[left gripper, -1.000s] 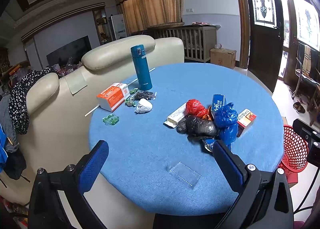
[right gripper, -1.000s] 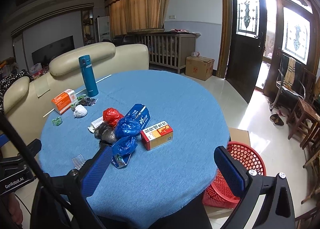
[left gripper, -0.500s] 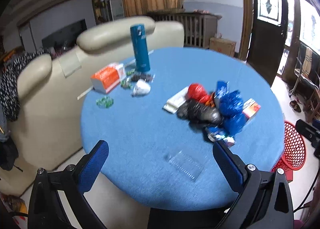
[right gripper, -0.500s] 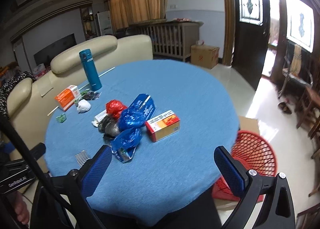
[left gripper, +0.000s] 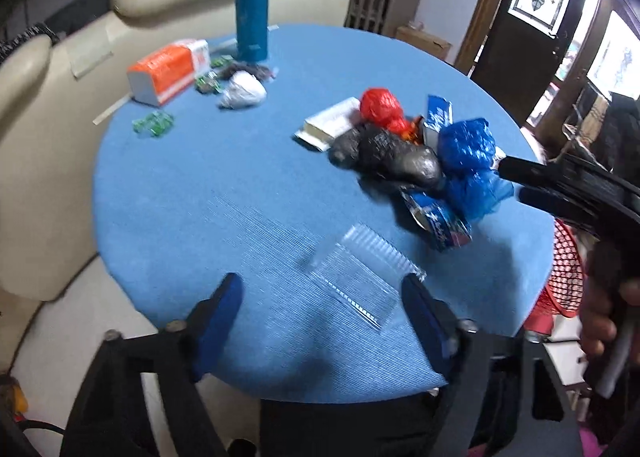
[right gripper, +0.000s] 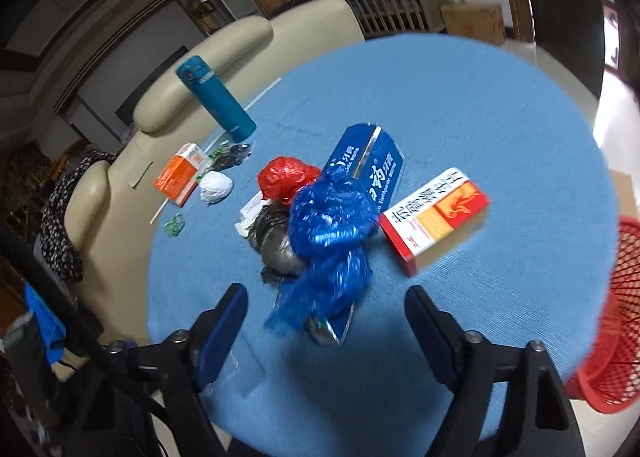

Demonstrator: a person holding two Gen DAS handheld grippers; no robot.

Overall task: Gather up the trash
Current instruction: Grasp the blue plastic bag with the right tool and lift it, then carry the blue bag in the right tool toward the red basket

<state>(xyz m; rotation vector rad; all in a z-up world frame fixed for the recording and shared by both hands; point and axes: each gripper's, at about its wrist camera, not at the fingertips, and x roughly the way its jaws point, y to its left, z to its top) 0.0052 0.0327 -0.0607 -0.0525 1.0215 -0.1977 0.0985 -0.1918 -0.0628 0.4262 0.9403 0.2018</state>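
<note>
My left gripper (left gripper: 322, 307) is spread wide, empty, low over the near edge of the blue round table (left gripper: 248, 177), w/ a clear plastic tray (left gripper: 360, 277) lying flat right btwn its fingers. Right gripper (right gripper: 326, 315) is also wide open, nothing held, fingers either side of the crumpled blue bag (right gripper: 328, 233) that sits on the trash pile mid-table, black bag (right gripper: 272, 241) and red bag (right gripper: 286, 177) just behind it, red/yellow box (right gripper: 434, 219) beside. Red basket (right gripper: 612, 321) sits off the table's right edge, on the floor.
</note>
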